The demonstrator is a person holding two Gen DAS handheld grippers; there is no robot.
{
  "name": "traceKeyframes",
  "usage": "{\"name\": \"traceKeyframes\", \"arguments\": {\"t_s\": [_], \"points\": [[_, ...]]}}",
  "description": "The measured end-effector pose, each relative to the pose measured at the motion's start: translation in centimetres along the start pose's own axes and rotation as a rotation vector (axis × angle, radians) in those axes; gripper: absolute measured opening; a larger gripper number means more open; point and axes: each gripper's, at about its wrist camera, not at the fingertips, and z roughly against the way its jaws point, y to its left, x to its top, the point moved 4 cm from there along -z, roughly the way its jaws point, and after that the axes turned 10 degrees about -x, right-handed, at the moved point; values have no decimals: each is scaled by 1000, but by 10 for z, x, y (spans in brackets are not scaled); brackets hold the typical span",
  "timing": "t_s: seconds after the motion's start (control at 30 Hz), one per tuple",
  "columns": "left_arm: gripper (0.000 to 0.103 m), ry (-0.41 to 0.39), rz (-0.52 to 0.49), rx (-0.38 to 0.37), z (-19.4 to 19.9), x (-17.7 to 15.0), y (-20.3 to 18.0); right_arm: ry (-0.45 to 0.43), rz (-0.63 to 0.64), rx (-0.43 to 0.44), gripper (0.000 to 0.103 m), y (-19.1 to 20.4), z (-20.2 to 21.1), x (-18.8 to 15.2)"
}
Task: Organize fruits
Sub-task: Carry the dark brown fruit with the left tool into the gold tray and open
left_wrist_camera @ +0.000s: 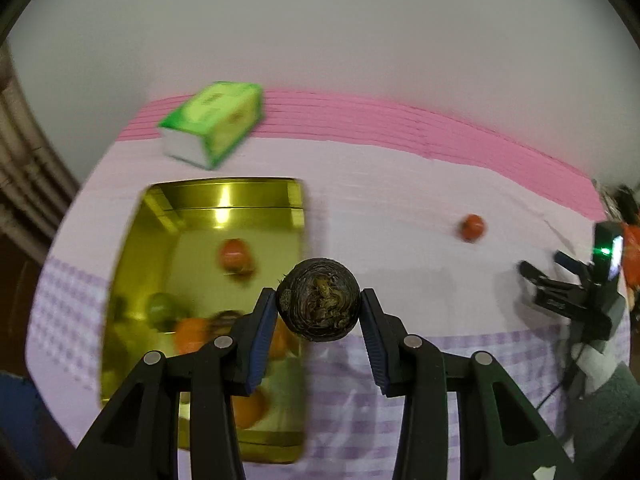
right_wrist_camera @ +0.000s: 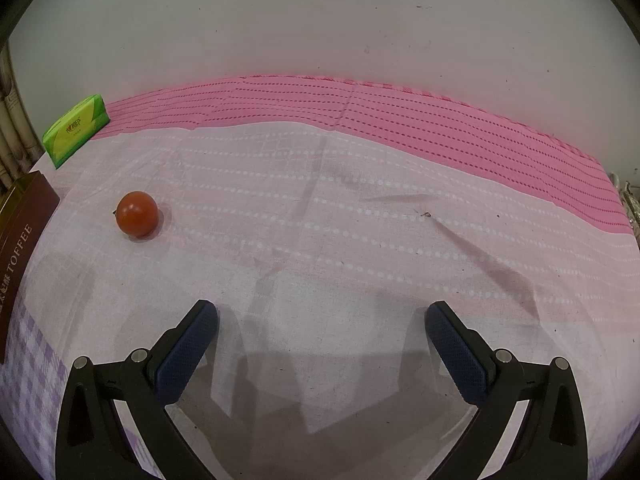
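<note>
My left gripper (left_wrist_camera: 319,312) is shut on a dark brown, rough round fruit (left_wrist_camera: 319,300) and holds it in the air just right of an open gold tin (left_wrist_camera: 132,248). The tin holds a red fruit (left_wrist_camera: 236,256), a green fruit (left_wrist_camera: 160,308) and several orange fruits (left_wrist_camera: 192,334). A red tomato (left_wrist_camera: 472,227) lies on the cloth at the right; it also shows in the right wrist view (right_wrist_camera: 137,213). My right gripper (right_wrist_camera: 321,340) is open and empty above the cloth, and shows at the right of the left wrist view (left_wrist_camera: 560,296).
A green tissue pack (left_wrist_camera: 214,122) lies at the back left, also in the right wrist view (right_wrist_camera: 76,130). The tin's brown side marked TOFFEE (right_wrist_camera: 20,240) stands at the left edge. A pink and lilac cloth (right_wrist_camera: 360,220) covers the table, with a white wall behind.
</note>
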Motion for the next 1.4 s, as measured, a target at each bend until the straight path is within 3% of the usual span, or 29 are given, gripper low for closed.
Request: {"name": "traceKeyframes", "arguments": {"t_s": [0.13,0.37,1.03,1.4], "points": [[38,-4,58,49,10,-8,38,0,0,0,103,0,0,0],[38,10,123,83,11,-24,68,0,0,0,103,0,0,0],[38,21,155,111,4,-47,97,0,0,0,103,-1,0,0],[38,65,152,138,-6,-52,103,1,-1,-1,103,-1,0,0]]}}
